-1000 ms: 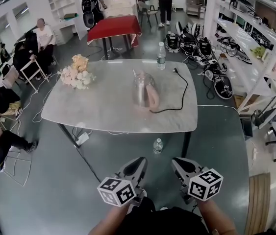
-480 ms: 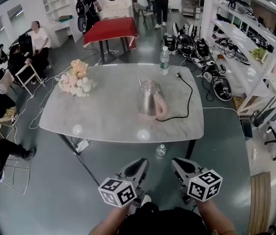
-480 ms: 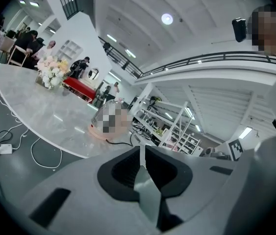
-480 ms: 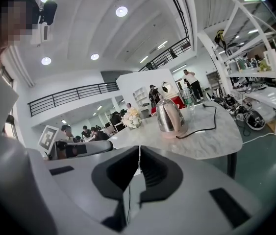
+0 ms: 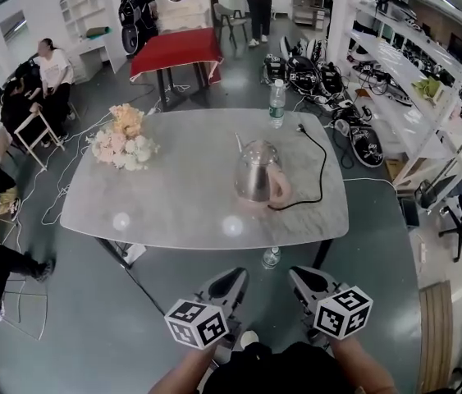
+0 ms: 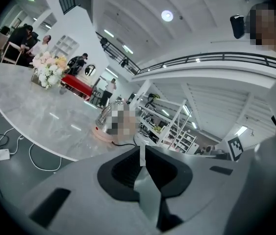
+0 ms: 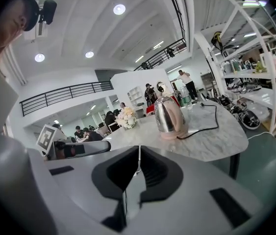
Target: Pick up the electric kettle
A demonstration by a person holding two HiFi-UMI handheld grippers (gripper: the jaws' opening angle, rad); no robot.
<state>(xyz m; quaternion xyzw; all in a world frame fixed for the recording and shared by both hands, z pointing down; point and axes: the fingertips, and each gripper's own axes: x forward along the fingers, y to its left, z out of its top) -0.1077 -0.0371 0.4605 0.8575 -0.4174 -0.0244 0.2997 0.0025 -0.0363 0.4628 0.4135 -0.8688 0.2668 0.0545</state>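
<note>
**Both grippers closed and empty, short of the table; kettle right of centre on the top**

Nearest: the left gripper (image 5: 232,274) and right gripper (image 5: 300,274) sit side by side over the floor, short of the table's near edge. In each gripper view the jaws meet tip to tip with nothing between them. Each gripper carries a marker cube (image 5: 196,322) printed with black-and-white square patterns. The person's forearms are cut off by the bottom edge.

Floor by the near table edge: a clear plastic bottle (image 5: 271,258), its label too small to read.

Table (image 5: 173,195), grey marbled top: the electric kettle (image 5: 257,169) stands upright right of centre, well apart from both grippers. It has a polished steel body, a thin spout pointing far-left, a pale pink handle (image 5: 281,187) on the near-right side and a pink base. No brand mark can be made out. In the left gripper view a mosaic patch covers much of it.

A black cord (image 5: 319,167) runs from the base, bows right, and ends in a plug (image 5: 300,125) lying on the tabletop.

Far left on the table is a flower bouquet (image 5: 121,138). At the far edge stands a water bottle (image 5: 276,103), label unreadable.

Beyond are a red-covered table (image 5: 175,46) and people seated at the left. Shelving (image 5: 403,56) at the right holds gear too small to identify.
</note>
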